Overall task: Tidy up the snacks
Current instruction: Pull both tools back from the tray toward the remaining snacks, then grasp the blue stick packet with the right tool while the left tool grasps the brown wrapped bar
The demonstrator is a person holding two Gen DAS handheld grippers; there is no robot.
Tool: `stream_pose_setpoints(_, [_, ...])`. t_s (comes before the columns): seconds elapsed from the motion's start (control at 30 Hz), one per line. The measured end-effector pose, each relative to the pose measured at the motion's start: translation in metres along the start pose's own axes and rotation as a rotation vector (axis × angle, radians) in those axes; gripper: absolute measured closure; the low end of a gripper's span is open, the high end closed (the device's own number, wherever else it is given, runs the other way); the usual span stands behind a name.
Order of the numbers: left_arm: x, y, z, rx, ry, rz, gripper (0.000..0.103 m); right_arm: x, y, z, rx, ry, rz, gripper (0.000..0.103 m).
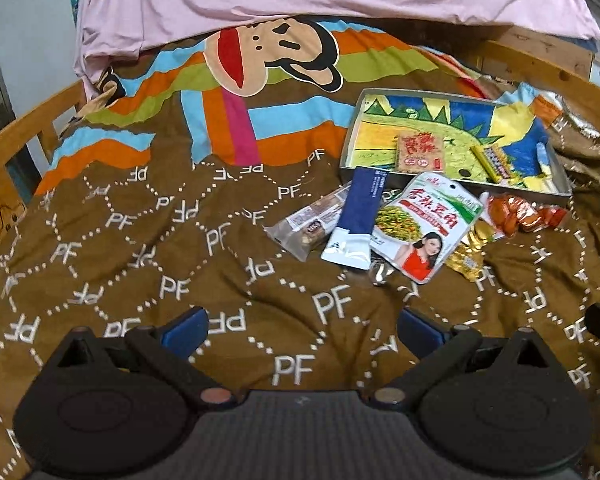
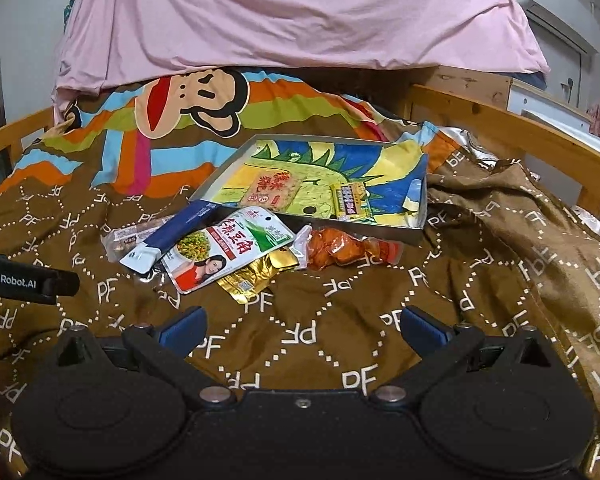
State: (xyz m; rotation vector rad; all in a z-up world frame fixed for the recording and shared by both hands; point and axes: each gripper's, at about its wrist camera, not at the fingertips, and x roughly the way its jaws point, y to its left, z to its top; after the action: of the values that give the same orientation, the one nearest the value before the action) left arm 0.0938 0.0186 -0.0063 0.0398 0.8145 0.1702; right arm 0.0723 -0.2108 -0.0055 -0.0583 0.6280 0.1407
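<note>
The jaws of the left gripper [image 1: 302,330] are spread wide and nothing is held between them; the same is seen at the right gripper [image 2: 302,330], whose jaws are also wide apart and empty. Both are held above the brown quilt [image 1: 172,248] of the bed, short of the snacks.

One shallow tray [image 2: 418,230] with a dinosaur drawing is taken as the landmark. Two packets are seen lying inside it: one square reddish-brown packet [image 2: 276,190] near its middle and one yellow packet [image 2: 350,200] beside that, towards the right wall.

Five packets are counted on the quilt just in front of the tray. One blue-and-white sachet [image 2: 172,232] is laid with its long axis running from the tray's front left corner down towards the grippers, its white end nearest them. One clear nut bar [image 2: 130,238] is partly hidden under it, further left of the tray. One white pouch with a woman's portrait [image 2: 224,254] is overlapped onto the sachet, its top pointing at the tray. One gold foil packet [image 2: 252,280] is tucked beneath that pouch. One orange-red packet [image 2: 340,254] is laid crosswise along the tray's front wall.
</note>
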Motion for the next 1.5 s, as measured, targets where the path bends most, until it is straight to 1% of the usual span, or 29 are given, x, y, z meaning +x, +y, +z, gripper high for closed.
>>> stream_pose_setpoints(0.17, [0.007, 0.002, 0.011, 0.045, -0.013, 0.039, 0.0, 0.006, 0.004, 0.001, 0.011, -0.011, 0.018, 0.001])
stream_pose_setpoints(0.3, [0.014, 0.004, 0.018, 0.068, -0.019, 0.044, 0.0, 0.012, 0.01, 0.004, 0.002, -0.027, 0.036, 0.001])
stream_pose_setpoints(0.43, [0.02, 0.004, 0.027, 0.107, -0.045, 0.055, 0.0, 0.022, 0.015, 0.007, -0.01, -0.028, 0.038, 0.001])
stream_pose_setpoints(0.53, [0.027, 0.002, 0.031, 0.129, -0.049, 0.056, 0.0, 0.029, 0.019, 0.008, -0.013, -0.028, 0.027, 0.001])
stream_pose_setpoints(0.67, [0.036, 0.001, 0.037, 0.166, -0.037, 0.032, 0.0, 0.036, 0.025, 0.01, -0.031, -0.047, 0.016, 0.001])
stream_pose_setpoints(0.77, [0.042, 0.0, 0.045, 0.187, -0.053, 0.031, 0.0, 0.044, 0.031, 0.011, -0.047, -0.053, 0.004, 0.001])
stream_pose_setpoints(0.87, [0.05, 0.002, 0.055, 0.185, -0.071, 0.029, 0.0, 0.052, 0.035, 0.012, -0.055, -0.053, -0.007, 0.001])
stream_pose_setpoints(0.93, [0.057, 0.004, 0.062, 0.163, -0.085, 0.039, 0.0, 0.057, 0.038, 0.011, -0.069, -0.046, -0.008, 0.001])
stream_pose_setpoints(1.03, [0.071, 0.004, 0.071, 0.15, -0.088, 0.037, 0.0, 0.067, 0.042, 0.012, -0.082, -0.03, -0.02, 0.001])
stream_pose_setpoints(1.17, [0.086, 0.005, 0.074, 0.152, -0.1, 0.033, 0.0, 0.082, 0.046, 0.014, -0.085, -0.016, -0.034, 0.001])
stream_pose_setpoints(1.33, [0.1, 0.015, 0.067, 0.143, -0.098, -0.031, 0.0, 0.101, 0.051, 0.018, -0.077, -0.004, -0.059, 0.001])
stream_pose_setpoints(1.43, [0.112, 0.021, 0.066, 0.145, -0.086, -0.056, 0.0, 0.114, 0.055, 0.022, -0.067, 0.001, -0.046, 0.001])
stream_pose_setpoints(1.5, [0.12, 0.025, 0.068, 0.132, -0.096, -0.066, 0.0, 0.123, 0.059, 0.023, -0.077, -0.002, -0.032, 0.001])
